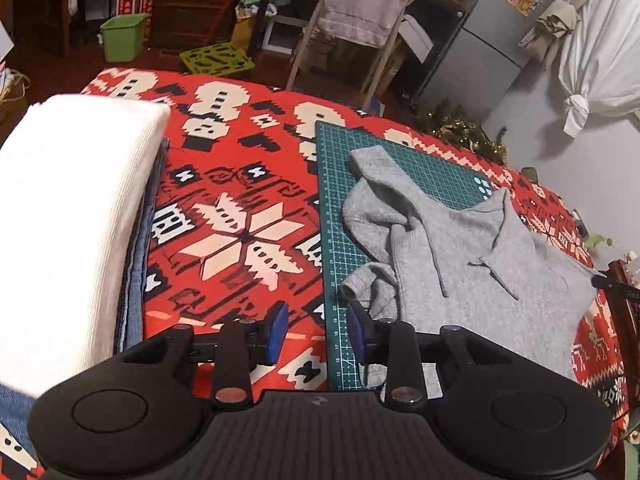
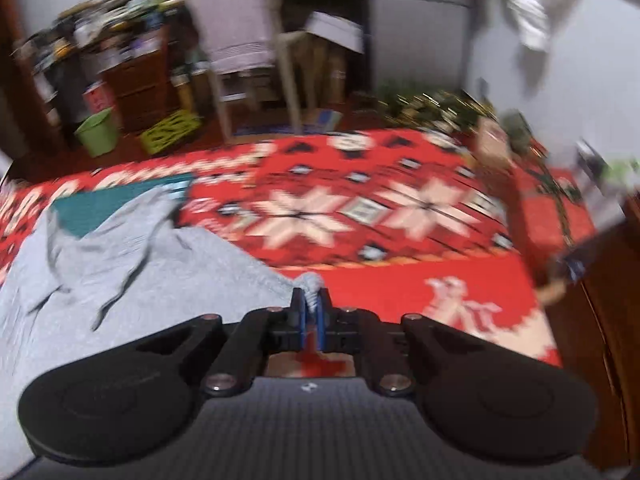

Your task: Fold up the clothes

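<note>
Grey knit fabric, a hooded sweatshirt [image 1: 472, 256], lies spread across the right half of the green cutting mat [image 1: 340, 200], which sits on the red patterned cloth [image 1: 240, 184] covering the counter. In the left wrist view the sweatshirt's hood points to the far end of the mat, one sleeve is bunched along its left side near the mat's ruled left edge, and its right side runs past the mat onto the cloth. The left tool [image 1: 318, 330] is released, its blue pads [image 1: 280, 330] set apart and holding nothing, poised over the mat's near left edge, just beside the sleeve cuff. To its left, a wide strip of bare cloth gives room between the mat and a folded stack: a white ribbed garment [image 1: 72, 216] on top of blue denim [image 1: 138, 264], at the counter's left edge.

The right wrist view, blurred, shows what the left one barely catches: the right tool [image 2: 310, 312] is clenched on a small bunch of the sweatshirt [image 2: 132, 264] at the garment's right edge. Beyond it the cloth [image 2: 360, 208] lies open far and right, up to a dark wooden edge on the right side. The mat [image 2: 92, 208] shows only as a green corner behind the grey fabric. Both views show a chair with a towel [image 1: 368, 4] draped over it beyond the counter's far edge.
</note>
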`<state>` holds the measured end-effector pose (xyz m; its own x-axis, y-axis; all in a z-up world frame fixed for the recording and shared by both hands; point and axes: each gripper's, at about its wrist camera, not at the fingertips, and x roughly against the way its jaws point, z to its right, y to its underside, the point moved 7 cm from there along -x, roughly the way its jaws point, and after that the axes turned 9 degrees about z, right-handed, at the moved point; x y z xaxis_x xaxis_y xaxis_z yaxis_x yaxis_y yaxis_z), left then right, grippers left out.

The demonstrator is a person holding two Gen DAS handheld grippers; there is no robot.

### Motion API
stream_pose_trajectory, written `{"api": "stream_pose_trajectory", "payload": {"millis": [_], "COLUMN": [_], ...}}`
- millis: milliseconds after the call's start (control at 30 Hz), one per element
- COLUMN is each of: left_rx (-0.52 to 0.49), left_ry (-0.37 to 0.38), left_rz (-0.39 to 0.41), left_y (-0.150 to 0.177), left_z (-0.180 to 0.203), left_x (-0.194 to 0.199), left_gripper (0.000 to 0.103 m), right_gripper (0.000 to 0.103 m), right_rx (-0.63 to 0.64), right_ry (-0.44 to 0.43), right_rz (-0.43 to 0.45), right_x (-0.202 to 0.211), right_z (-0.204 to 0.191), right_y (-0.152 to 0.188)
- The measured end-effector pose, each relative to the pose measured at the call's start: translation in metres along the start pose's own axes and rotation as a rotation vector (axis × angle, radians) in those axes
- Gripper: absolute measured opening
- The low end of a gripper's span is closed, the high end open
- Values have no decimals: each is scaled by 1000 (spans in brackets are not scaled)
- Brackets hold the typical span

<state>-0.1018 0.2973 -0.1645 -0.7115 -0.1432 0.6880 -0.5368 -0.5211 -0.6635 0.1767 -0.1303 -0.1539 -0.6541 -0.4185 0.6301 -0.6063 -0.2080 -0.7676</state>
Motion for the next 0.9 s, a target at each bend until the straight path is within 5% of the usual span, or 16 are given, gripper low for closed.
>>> {"api": "stream_pose_trajectory", "payload": {"millis": [467, 667, 833, 867, 900], "left_rx": [18, -112, -167, -175, -172], "left_ry": [18, 83, 58, 51, 48], "left_rz": [-11, -3, -2, -3, -1], "left_y": [3, -3, -4, -4, -5], "left_z": [-4, 25, 34, 34, 33], "left_x": [-6, -29, -61, -65, -66], "left_gripper": [29, 31, 31, 28, 7], "right_gripper": [5, 5, 5, 5, 5], "right_rx": [-60, -117, -101, -101, -102], "right_ry": [222, 255, 246, 244, 240], "right_rz": [-9, 2, 1, 1, 1], "right_x": [23, 33, 33, 32, 31], "right_z": [80, 94, 88, 86, 84], "right_y": [20, 25, 27, 26, 26]}}
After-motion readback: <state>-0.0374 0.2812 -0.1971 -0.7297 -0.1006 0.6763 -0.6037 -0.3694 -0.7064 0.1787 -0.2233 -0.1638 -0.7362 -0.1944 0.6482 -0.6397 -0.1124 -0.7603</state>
